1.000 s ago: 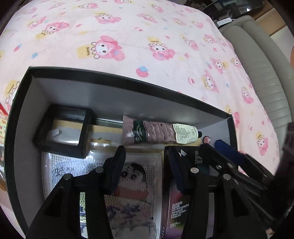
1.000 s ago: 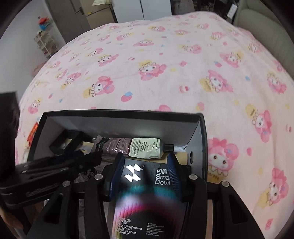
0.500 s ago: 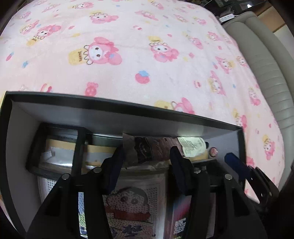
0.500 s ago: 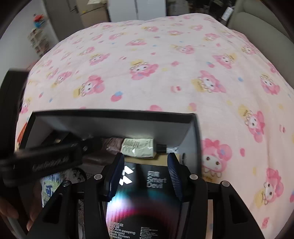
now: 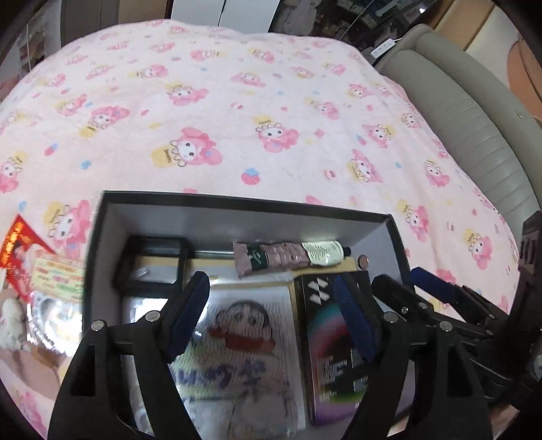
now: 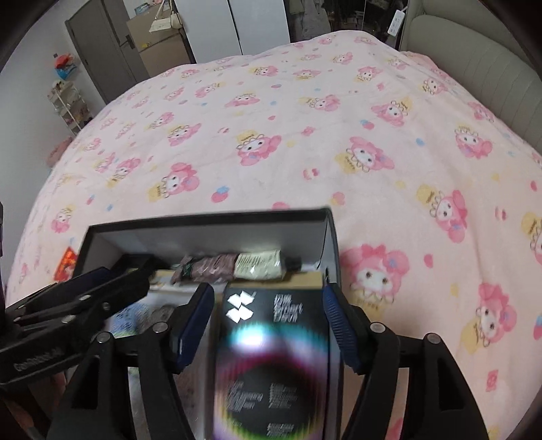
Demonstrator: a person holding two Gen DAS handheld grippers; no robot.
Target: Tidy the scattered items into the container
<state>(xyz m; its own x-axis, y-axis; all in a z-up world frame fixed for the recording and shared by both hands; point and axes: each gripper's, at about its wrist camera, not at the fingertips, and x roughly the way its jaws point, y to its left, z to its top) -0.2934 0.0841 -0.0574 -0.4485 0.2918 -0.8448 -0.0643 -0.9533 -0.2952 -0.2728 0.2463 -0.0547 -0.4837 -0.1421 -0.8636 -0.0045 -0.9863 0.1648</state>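
While I look down, the black box [image 5: 101, 237] sits on a pink blanket [image 5: 237, 101] printed with cartoon rabbits. Behind the box I see a grey headboard [image 6: 491, 67], a dark door [image 6: 98, 50] and white wardrobes [image 6: 257, 23]. Inside the box lie a tube [image 5: 288, 257], a cartoon sheet [image 5: 244, 335] and a dark carton [image 6: 274, 355]. My left gripper [image 5: 271, 314] and right gripper [image 6: 267, 325] are both opening, with no pad touching anything. A red packet [image 5: 20, 257] lies left of the box.
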